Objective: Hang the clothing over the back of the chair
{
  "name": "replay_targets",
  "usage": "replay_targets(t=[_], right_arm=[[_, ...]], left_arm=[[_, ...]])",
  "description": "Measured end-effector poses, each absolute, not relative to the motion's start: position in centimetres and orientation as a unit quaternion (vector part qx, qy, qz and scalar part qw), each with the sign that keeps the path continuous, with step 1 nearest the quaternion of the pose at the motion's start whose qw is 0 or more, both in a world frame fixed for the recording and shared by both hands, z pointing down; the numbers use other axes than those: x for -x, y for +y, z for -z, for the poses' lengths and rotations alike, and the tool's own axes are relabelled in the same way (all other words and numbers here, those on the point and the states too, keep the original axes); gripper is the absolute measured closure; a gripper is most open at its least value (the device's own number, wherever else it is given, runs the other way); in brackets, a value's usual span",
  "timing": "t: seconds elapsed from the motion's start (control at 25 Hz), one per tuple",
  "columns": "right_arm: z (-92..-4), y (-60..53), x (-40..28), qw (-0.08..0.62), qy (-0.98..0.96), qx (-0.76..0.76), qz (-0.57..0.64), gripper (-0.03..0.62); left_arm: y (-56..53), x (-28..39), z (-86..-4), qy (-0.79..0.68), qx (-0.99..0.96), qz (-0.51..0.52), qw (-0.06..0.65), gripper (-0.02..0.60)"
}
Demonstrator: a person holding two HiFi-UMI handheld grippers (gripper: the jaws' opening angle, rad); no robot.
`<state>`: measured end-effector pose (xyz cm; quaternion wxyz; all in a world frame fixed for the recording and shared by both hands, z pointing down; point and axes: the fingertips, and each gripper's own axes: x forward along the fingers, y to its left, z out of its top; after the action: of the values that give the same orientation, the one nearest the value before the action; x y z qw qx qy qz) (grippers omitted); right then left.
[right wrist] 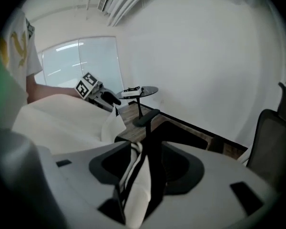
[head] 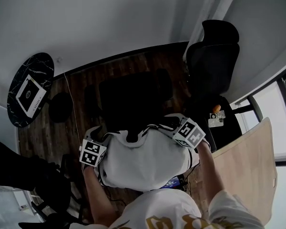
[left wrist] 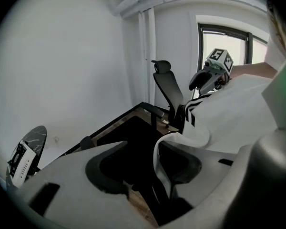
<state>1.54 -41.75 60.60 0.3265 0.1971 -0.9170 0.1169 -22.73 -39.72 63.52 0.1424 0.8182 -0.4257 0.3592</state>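
Clothing (head: 145,159), white with black stripes, is lying draped over the back of the black chair (head: 133,92). Left hand-held gripper (left wrist: 150,168) is standing released, a hanging edge of the cloth passing loosely between its 2 jaws. Right hand-held gripper (right wrist: 143,168) is likewise standing released, a striped fold sitting unpinched between its jaws. Second black chair (head: 212,56) is standing well apart.

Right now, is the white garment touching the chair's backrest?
Touching. In the head view the white garment lies draped over the backrest of the nearer black chair, covering its top edge.
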Motion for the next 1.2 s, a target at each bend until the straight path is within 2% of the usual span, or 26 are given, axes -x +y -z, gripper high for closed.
replay_targets(t=[0.24,0.4,0.48,0.8,0.84,0.92,1.0,1.08,1.2], right_arm=[[-59.7,-42.0,-2.2,0.31,-0.918,-0.221,-0.114,0.407],[-58.5,-41.7,-2.5,0.304,-0.916,-0.241,-0.097,0.433],[-57.5,-41.4,-2.9,0.296,-0.917,-0.251,-0.088,0.45],[-53.2,-40.0,-3.7,0.251,-0.922,-0.288,-0.065,0.501],[-53.0,-39.7,-3.7,0.248,-0.922,-0.29,-0.061,0.51],[-52.2,-39.1,-3.3,0.238,-0.924,-0.296,-0.049,0.531],[-51.2,-38.6,-2.9,0.22,-0.926,-0.303,-0.04,0.557],[-50.5,-37.9,-2.9,0.202,-0.928,-0.309,-0.044,0.574],[-49.5,-36.8,-3.5,0.174,-0.927,-0.327,-0.057,0.582]], left_arm=[[-39.4,22.5,-63.3,-0.394,-0.822,-0.384,0.146,0.362],[-38.1,22.8,-64.1,-0.365,-0.821,-0.401,0.18,0.275],[-37.7,23.2,-63.9,-0.372,-0.82,-0.389,0.197,0.262],[-36.4,24.2,-60.1,-0.396,-0.828,-0.36,0.169,0.263],[-36.2,24.2,-59.6,-0.399,-0.83,-0.354,0.164,0.27],[-35.6,24.2,-58.3,-0.408,-0.835,-0.339,0.147,0.39],[-34.9,23.9,-56.8,-0.417,-0.841,-0.314,0.139,0.445],[-34.0,22.9,-55.3,-0.42,-0.849,-0.292,0.135,0.551],[-32.6,20.7,-53.3,-0.414,-0.86,-0.276,0.111,0.56]])
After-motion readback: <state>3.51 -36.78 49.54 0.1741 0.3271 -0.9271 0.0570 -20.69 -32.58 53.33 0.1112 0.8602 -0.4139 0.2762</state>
